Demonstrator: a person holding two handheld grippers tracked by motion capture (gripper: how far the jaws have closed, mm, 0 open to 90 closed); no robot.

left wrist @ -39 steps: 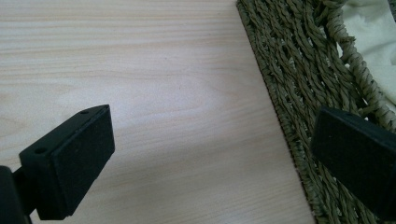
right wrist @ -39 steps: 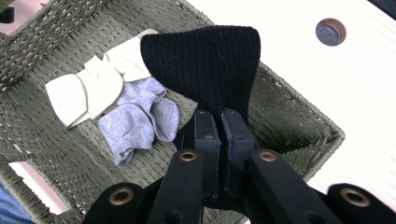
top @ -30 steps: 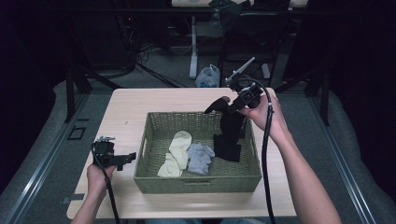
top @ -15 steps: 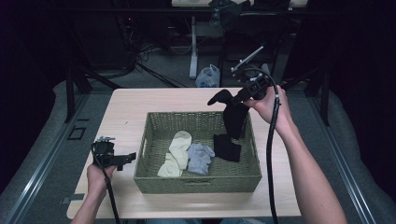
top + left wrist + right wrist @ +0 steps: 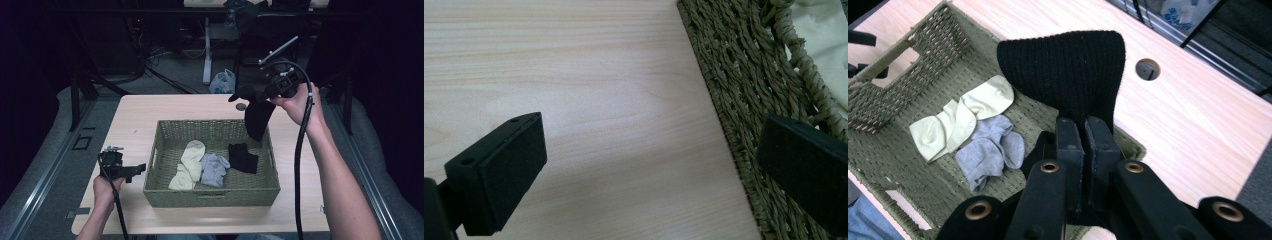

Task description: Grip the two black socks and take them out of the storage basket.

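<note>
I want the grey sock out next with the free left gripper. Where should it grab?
Take the grey sock from above at its raised, crumpled middle fold. It lies bunched on the wicker basket floor between the cream sock and black sock, so its sides are crowded.

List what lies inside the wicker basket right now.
Inside the wicker basket lie a pale yellow sock, a grey sock and a black sock. Another black sock hangs above it from the right gripper. Anything under the socks is covered.
</note>
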